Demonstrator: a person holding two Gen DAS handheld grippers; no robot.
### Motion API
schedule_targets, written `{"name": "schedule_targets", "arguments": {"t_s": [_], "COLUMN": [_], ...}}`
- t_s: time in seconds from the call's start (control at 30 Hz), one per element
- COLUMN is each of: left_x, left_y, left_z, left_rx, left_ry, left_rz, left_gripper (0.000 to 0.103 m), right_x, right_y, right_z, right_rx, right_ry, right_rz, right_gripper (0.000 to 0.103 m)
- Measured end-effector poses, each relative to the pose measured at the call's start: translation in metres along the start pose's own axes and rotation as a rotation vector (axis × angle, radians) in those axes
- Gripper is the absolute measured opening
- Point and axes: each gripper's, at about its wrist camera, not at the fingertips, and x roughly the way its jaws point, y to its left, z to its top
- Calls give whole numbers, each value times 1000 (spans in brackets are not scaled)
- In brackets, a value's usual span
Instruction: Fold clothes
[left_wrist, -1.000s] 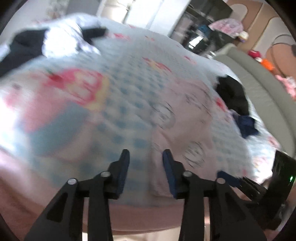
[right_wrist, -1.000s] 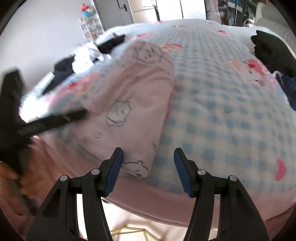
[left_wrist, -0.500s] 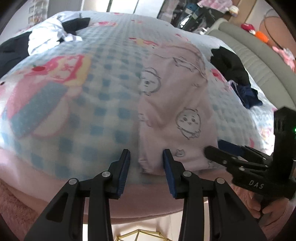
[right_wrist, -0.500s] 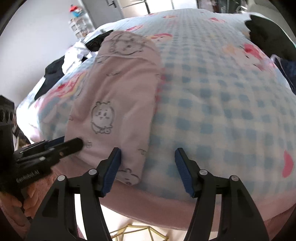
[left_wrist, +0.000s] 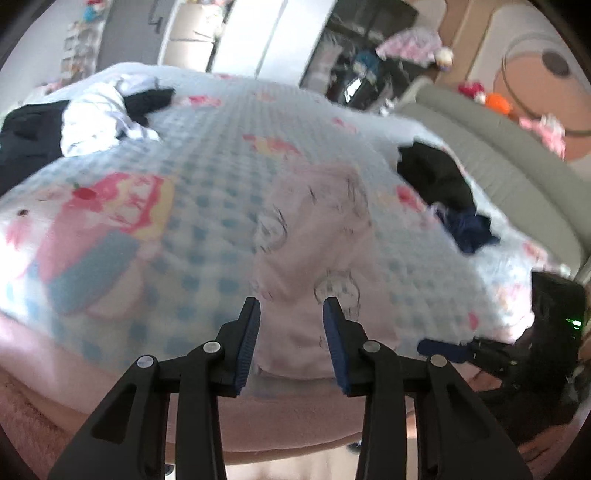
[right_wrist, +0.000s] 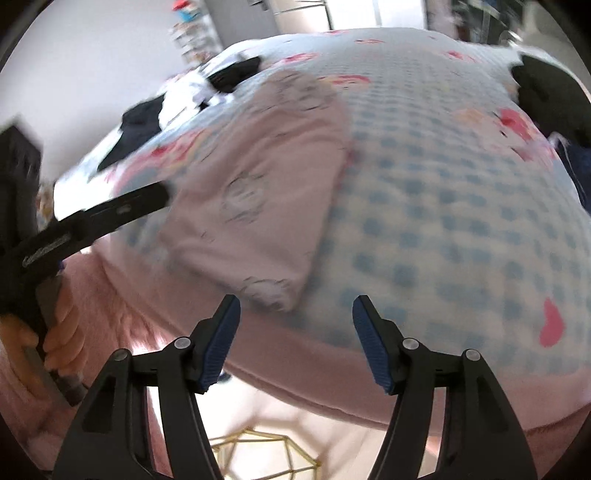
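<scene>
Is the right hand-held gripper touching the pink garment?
Apart. The right wrist view shows the open right hand-held gripper short of the pink garment, bedspread showing between.

The folded garment (left_wrist: 314, 258) is pale pink with grey cartoon faces. The bedspread (right_wrist: 461, 229) is blue-and-white check with pink and red cartoon prints and a pink border. Both grippers' pads (right_wrist: 218, 345) are blue on black arms.

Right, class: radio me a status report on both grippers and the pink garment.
Left gripper open, right gripper open, neither holding. Pink garment folded lengthwise on checked bedspread. Dark clothes pile well aside.
</scene>
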Motion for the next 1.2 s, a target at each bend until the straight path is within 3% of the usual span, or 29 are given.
{"name": "schedule_targets", "arguments": {"t_s": [0.1,0.2,0.27,0.4,0.5,0.6,0.67,0.7,0.83,0.9,1.03,1.1,1.2], "left_x": [16,22,19,13,15,18,24,27,24,23,29,25,14], "left_y": [0,16,26,32,38,51,62,65,56,53,58,57,49], "left_z": [-7,-8,-6,-2,-1,-6,-9,-11,-16,-19,-25,-24,-12], "left_rx": [22,-19,-62,-59,-106,-198,-289,-313,-258,-256,-288,-285,-222], "left_ry": [70,112,109,89,96,125,156,168,208,222,250,226,159], "left_rz": [57,86,64,96,32,-163,-278,-291,-264,-271,-260,-230,-153], "left_gripper": [37,40,40,40,40,40,42,42,40,36,32,20,16], "right_x": [19,22,18,8,3,-4,-13,-10,2,16,45,41,35], "right_y": [10,-11,-26,-30,-31,-30,-27,-26,-24,-27,-34,-29,-21], "right_z": [1,4,4,-3,-3,2,10,15,34,36,40,37,33], "right_rx": [-30,77,135,124,120,112,105,107,116,135,171,159,141], "right_ry": [26,15,10,11,35,51,29,21,-8,24,85,79,70], "right_rz": [-71,-97,-66,-101,-94,-36,73,73,71,94,141,167,206], "right_gripper": [63,62,62,62,62,63,65,68,68,46,44,31,24]}}
